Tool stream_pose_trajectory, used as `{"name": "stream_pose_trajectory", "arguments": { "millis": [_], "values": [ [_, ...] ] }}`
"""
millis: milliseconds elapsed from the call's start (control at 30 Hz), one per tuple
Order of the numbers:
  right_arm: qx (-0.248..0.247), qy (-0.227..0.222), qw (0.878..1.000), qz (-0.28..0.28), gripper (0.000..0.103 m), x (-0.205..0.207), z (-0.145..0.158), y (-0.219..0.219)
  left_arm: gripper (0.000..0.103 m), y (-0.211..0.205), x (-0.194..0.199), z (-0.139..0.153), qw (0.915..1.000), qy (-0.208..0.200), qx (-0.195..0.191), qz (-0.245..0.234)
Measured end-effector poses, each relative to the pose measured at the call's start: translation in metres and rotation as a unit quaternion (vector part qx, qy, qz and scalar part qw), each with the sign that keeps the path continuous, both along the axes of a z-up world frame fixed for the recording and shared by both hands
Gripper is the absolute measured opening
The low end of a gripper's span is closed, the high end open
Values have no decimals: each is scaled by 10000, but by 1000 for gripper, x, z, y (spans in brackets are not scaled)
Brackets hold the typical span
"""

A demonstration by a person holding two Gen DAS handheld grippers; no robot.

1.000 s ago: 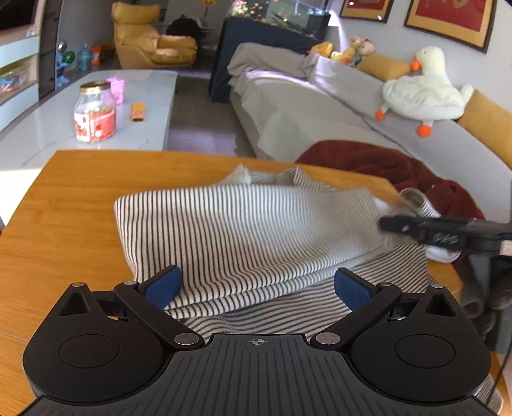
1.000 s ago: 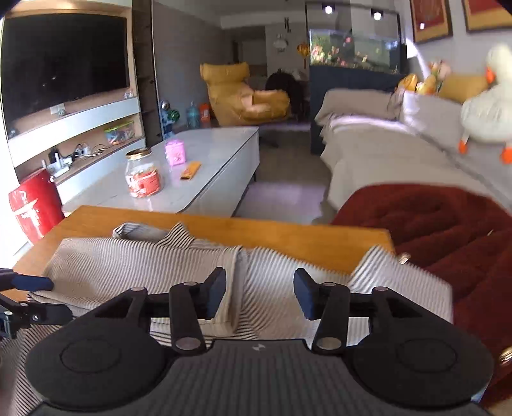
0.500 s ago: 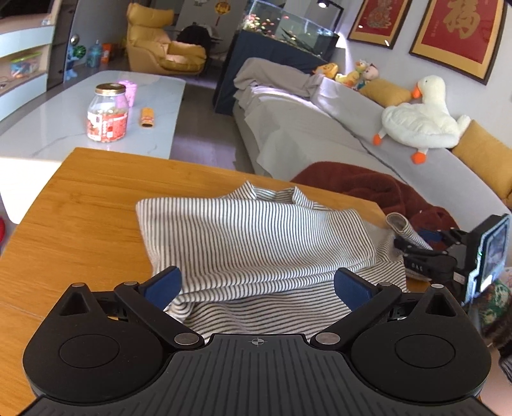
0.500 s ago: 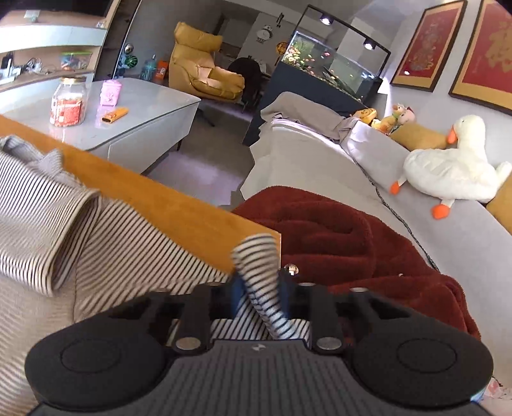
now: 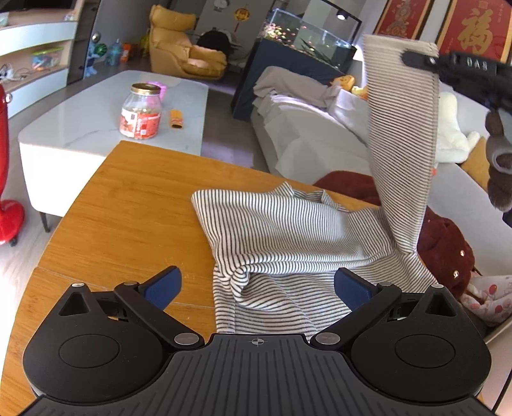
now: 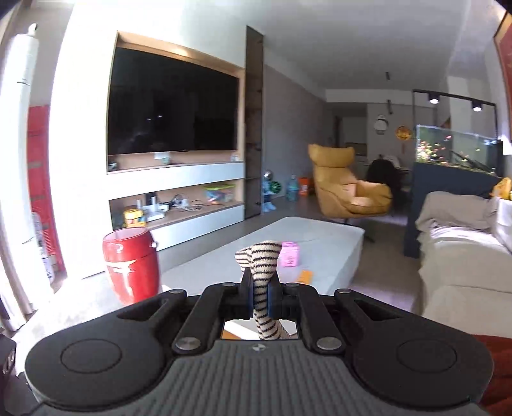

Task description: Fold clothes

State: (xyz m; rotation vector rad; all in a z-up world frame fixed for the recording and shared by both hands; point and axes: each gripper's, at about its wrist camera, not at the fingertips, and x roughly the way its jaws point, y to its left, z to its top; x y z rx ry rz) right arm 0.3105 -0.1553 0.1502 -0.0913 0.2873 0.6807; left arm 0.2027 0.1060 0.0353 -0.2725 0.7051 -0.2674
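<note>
"福" on red wall hanging [image 5: 476,30] — "DAS" on right claw [image 5: 416,59]

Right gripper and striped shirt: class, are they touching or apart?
Touching. The right wrist view shows the right gripper shut on a bunched sleeve end of the striped shirt; the left wrist view shows that sleeve lifted off the table.

This is a home living room. A big TV [image 6: 172,105] sits in a wall unit with cluttered shelves [image 6: 179,204], facing a covered sofa [image 6: 464,256], a yellow armchair [image 6: 345,188] and a white coffee table [image 5: 96,118] holding a jar [image 5: 140,112]. A fish tank [image 6: 454,148], a plush duck [image 5: 451,128] and red framed wall hangings [image 5: 476,28] add to the lived-in feel.
</note>
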Motion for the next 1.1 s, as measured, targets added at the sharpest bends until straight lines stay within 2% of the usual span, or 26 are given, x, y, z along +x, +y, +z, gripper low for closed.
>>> {"name": "stream_pose_trajectory", "arguments": {
  "millis": [100,200,300,367,400,467,500,633,767,967,1033,1100],
  "values": [
    [-138,216,9993,283,7,-2,-18,28,103,3,-6,-1,10000,-6,-39,-5],
    [-279,411,9978,439,9,-8,-34,38,103,7,-10,-2,10000,5,-79,33],
    [-343,545,9966,511,17,-13,-45,41,103,11,-10,-3,9999,31,-83,91],
    [-280,521,9974,419,39,-14,-45,31,103,12,-11,-3,9999,41,-84,101],
    [-240,491,9979,355,44,-14,-44,25,103,11,-11,-3,9999,46,-86,98],
    [-124,499,9984,234,63,-13,-42,11,103,9,-9,-3,9999,52,-82,79],
    [-57,526,9985,170,67,-12,-42,4,103,8,-8,-2,9999,57,-77,64],
    [65,541,9979,-357,101,-10,-55,-28,103,-2,-3,-1,10000,79,-53,-7],
    [266,1059,9910,-776,103,-12,-92,-72,103,-13,3,1,9999,103,7,-97],
    [598,2002,9689,-1324,103,-22,-166,-124,103,-33,15,3,9995,52,239,-207],
    [544,2031,9669,-1446,103,-29,-185,-130,103,-37,21,2,9997,11,221,-141],
    [479,1841,9700,-1513,103,-39,-192,-130,102,-39,28,1,9999,-6,156,-49]
  ]
}}
